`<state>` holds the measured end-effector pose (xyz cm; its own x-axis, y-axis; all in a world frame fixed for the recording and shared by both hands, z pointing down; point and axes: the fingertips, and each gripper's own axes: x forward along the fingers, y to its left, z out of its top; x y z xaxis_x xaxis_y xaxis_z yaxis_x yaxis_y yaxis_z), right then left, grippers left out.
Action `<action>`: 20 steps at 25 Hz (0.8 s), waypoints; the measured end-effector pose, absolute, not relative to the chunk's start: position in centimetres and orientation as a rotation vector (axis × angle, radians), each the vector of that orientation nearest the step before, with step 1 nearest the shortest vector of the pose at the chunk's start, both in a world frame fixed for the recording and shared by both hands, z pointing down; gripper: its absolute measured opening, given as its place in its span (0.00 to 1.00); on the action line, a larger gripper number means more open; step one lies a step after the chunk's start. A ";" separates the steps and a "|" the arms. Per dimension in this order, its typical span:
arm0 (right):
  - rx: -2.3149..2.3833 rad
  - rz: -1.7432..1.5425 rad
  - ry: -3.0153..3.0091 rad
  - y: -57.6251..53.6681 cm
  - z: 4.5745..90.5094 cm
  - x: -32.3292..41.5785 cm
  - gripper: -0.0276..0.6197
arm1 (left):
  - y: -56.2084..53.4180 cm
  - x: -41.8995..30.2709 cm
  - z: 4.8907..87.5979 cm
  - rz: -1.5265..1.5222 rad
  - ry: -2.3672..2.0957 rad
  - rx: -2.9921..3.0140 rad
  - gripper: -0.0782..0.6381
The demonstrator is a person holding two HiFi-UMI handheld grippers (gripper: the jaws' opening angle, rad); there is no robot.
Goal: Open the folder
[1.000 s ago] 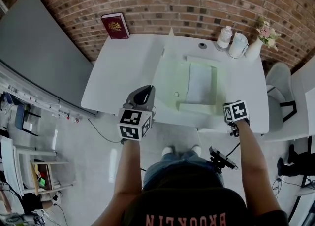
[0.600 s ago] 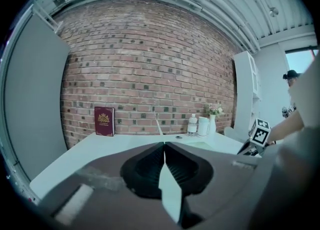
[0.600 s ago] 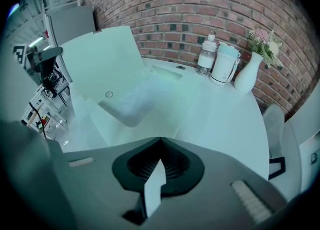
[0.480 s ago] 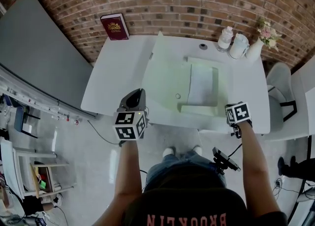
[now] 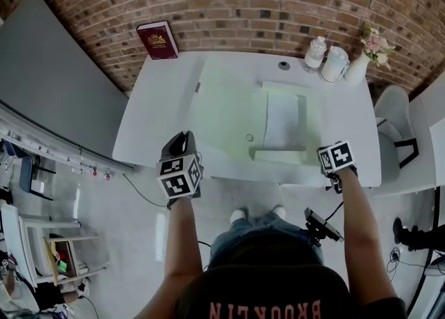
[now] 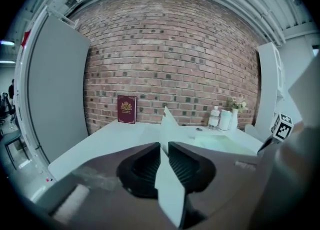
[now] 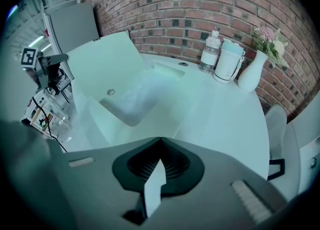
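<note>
A pale green folder lies spread on the white table, its cover folded out to the left and almost flat, with white sheets in its right half. My left gripper is at the cover's near left edge. In the left gripper view the cover runs edge-on between the jaws of the left gripper, which have just been opening and stand slightly apart. My right gripper is shut on the folder's near right edge; a strip of the folder sticks out of its closed jaws.
A red book leans on the brick wall at the table's back left. A bottle, a white jug and a vase of flowers stand at the back right. A chair sits right of the table.
The folder's cover has swung from steeply raised down to the left, nearly flat. My left gripper has moved left and lower with it. The right gripper has stayed put.
</note>
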<state>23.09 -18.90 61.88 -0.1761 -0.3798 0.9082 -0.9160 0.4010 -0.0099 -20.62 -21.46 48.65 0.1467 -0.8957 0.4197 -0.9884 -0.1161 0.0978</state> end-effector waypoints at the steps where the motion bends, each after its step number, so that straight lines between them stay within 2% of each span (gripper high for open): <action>1: 1.131 0.739 -1.748 -18.9 61.9 23.1 0.04 | -21.6 -20.8 48.8 0.378 -1.829 2.070 0.19; 9: 1.110 0.728 -1.752 -18.9 61.8 23.0 0.04 | -22.4 -22.9 50.4 0.544 -1.967 1.973 0.28; 20: 1.082 0.746 -1.745 -18.8 61.8 23.0 0.04 | -23.4 -25.1 54.9 0.764 -1.899 1.899 0.31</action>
